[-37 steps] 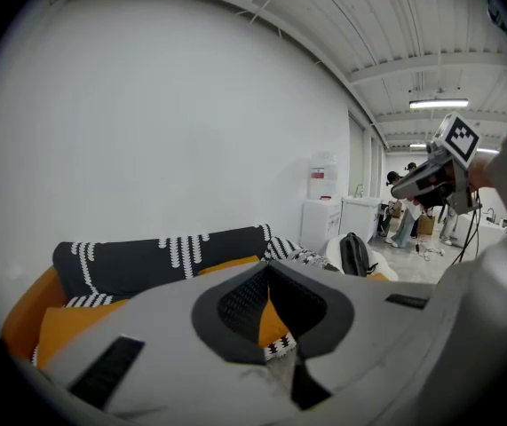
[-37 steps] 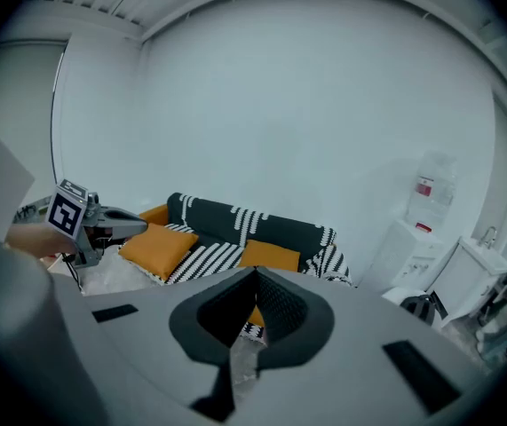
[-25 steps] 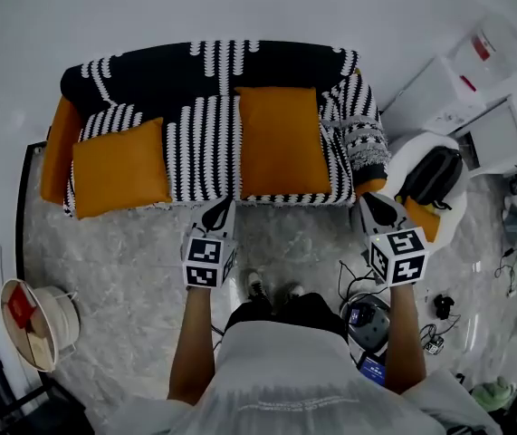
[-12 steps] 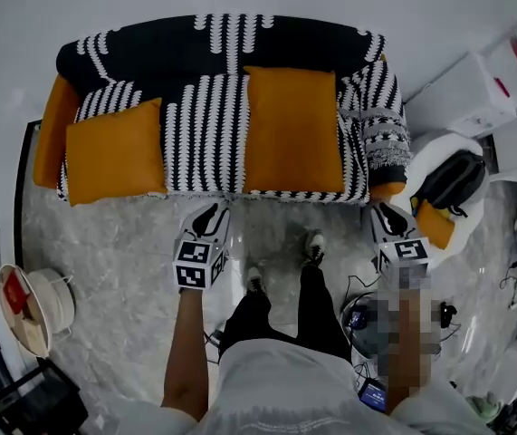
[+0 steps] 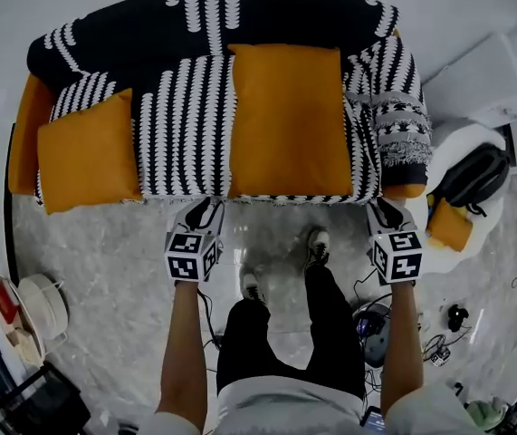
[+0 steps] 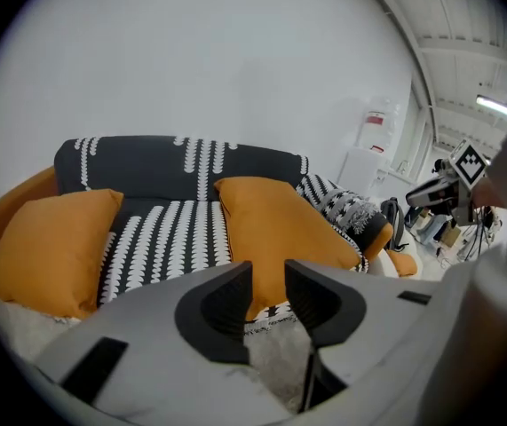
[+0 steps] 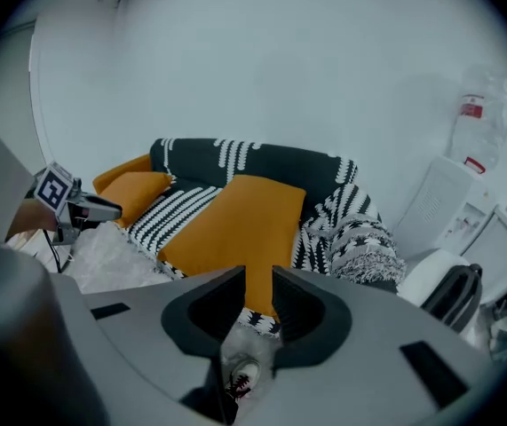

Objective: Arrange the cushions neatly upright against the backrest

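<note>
A sofa [image 5: 186,107] under a black-and-white patterned cover holds two orange cushions. The large cushion [image 5: 287,120] lies flat on the seat, middle to right, also seen in the left gripper view [image 6: 275,224] and the right gripper view [image 7: 235,220]. The smaller cushion [image 5: 88,161] rests tilted at the left end [image 6: 49,247] [image 7: 133,189]. My left gripper [image 5: 202,214] [image 6: 268,282] hovers just in front of the seat edge, jaws opening with nothing between them. My right gripper [image 5: 387,216] [image 7: 258,287] hangs off the sofa's right front corner, jaws also opening and empty.
A white round chair [image 5: 448,152] with a black backpack [image 5: 475,175] stands right of the sofa, an orange pad [image 5: 450,227] beside it. White cabinets [image 5: 484,80] fill the right. A basket [image 5: 41,302] sits lower left. Cables [image 5: 439,343] lie on the marble floor.
The person has stepped toward the sofa, which now looks larger and closer. Both grippers have come up to the seat's front edge, and their jaws have spread apart.
</note>
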`<state>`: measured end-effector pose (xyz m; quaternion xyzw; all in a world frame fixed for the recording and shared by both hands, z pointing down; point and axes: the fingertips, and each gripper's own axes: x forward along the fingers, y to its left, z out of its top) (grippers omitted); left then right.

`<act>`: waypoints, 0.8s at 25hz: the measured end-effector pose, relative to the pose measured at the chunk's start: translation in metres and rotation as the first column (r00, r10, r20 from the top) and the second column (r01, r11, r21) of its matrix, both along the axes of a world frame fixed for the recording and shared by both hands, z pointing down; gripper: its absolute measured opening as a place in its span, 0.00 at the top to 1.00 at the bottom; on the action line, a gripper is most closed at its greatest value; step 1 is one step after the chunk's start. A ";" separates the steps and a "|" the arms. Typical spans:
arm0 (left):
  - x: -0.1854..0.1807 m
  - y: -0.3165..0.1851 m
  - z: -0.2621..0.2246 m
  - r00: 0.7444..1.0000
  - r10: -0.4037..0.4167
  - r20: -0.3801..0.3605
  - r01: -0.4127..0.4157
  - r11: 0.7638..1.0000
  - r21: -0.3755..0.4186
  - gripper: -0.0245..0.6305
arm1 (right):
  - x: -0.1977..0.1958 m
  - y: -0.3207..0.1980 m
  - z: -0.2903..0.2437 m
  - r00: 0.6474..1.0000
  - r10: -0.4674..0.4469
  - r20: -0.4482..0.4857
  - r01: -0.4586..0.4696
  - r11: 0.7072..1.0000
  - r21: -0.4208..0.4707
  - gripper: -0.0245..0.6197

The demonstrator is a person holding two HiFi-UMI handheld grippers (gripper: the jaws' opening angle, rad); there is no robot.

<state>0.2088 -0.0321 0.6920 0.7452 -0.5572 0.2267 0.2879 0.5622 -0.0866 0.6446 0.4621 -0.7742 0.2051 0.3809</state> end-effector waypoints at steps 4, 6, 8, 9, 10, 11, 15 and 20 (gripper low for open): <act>-0.001 -0.006 0.045 1.000 0.013 -0.003 -0.013 0.999 -0.041 0.73 | 0.005 -0.011 0.059 1.000 0.005 -0.009 -0.006 0.999 -0.045 0.84; -0.001 -0.009 0.063 0.999 0.014 -0.033 -0.016 0.999 -0.048 0.73 | 0.011 -0.014 0.087 1.000 0.014 -0.013 -0.015 0.997 -0.070 0.84; -0.001 -0.012 0.081 0.999 0.017 -0.050 -0.020 0.998 -0.058 0.73 | 0.018 -0.018 0.116 1.000 0.027 -0.011 -0.028 0.994 -0.103 0.84; -0.001 -0.014 0.091 0.999 0.022 -0.049 -0.025 0.997 -0.068 0.73 | 0.022 -0.020 0.130 0.999 0.031 -0.014 -0.032 0.992 -0.119 0.84; 0.000 -0.017 0.101 0.998 0.026 -0.051 -0.030 0.996 -0.079 0.72 | 0.025 -0.024 0.144 0.999 0.032 -0.021 -0.034 0.991 -0.131 0.84; 0.001 -0.019 0.110 0.998 0.030 -0.057 -0.035 0.995 -0.090 0.71 | 0.028 -0.028 0.156 0.999 0.032 -0.031 -0.036 0.989 -0.140 0.84; 0.008 -0.025 0.144 0.995 0.043 -0.093 -0.056 0.989 -0.135 0.67 | 0.036 -0.038 0.196 0.998 0.041 -0.052 -0.049 0.984 -0.171 0.84; 0.010 -0.028 0.178 0.994 0.079 -0.080 -0.093 0.977 -0.190 0.64 | 0.041 -0.034 0.238 0.996 0.006 -0.089 -0.028 0.968 -0.248 0.84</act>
